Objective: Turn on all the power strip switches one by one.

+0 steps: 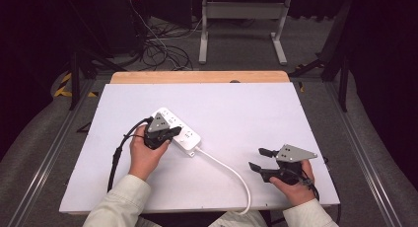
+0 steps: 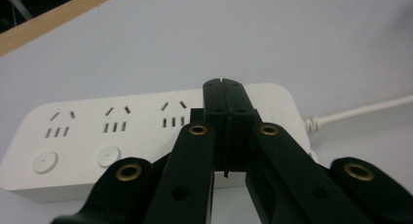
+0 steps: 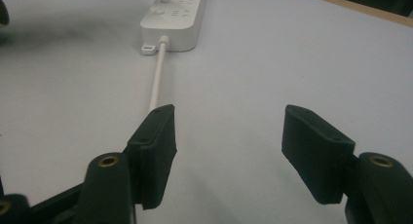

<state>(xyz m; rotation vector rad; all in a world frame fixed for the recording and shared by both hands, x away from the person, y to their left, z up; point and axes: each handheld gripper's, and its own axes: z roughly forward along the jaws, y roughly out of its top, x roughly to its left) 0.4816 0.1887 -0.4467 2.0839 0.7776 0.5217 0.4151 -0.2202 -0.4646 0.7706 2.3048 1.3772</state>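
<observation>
White table [image 1: 236, 108]: power strip [image 2: 97, 136] sockets readable in left gripper view.

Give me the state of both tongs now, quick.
Left tongs: shut, nothing between them, tips over the power strip; contact cannot be told.
Right tongs: open, holding nothing, above the table beside the cord.
</observation>
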